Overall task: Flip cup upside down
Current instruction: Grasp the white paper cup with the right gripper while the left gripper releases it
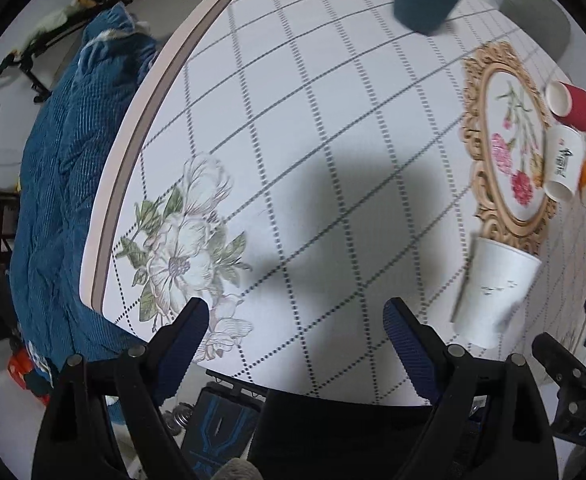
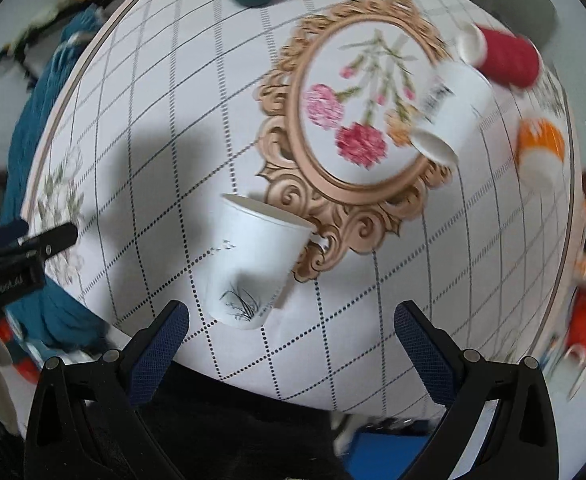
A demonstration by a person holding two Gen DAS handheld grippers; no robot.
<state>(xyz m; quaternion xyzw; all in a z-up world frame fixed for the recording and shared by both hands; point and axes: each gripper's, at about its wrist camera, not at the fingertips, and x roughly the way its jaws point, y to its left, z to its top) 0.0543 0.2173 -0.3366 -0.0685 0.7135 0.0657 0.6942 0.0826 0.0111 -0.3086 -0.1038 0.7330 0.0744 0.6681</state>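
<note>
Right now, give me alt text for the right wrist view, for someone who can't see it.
A white paper cup with a grass sketch stands mouth up on a round table with a grid-patterned cloth, just ahead of the open right gripper. Behind it lie a printed floral medallion, a tipped white cup, a red cup and an orange-and-white cup.

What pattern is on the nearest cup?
White cup with a black grass sketch near its base; right wrist view shows it best.

White cup [image 2: 253, 268] with black grass, red cup [image 2: 505, 58], gridded tablecloth [image 2: 181, 128]
</note>
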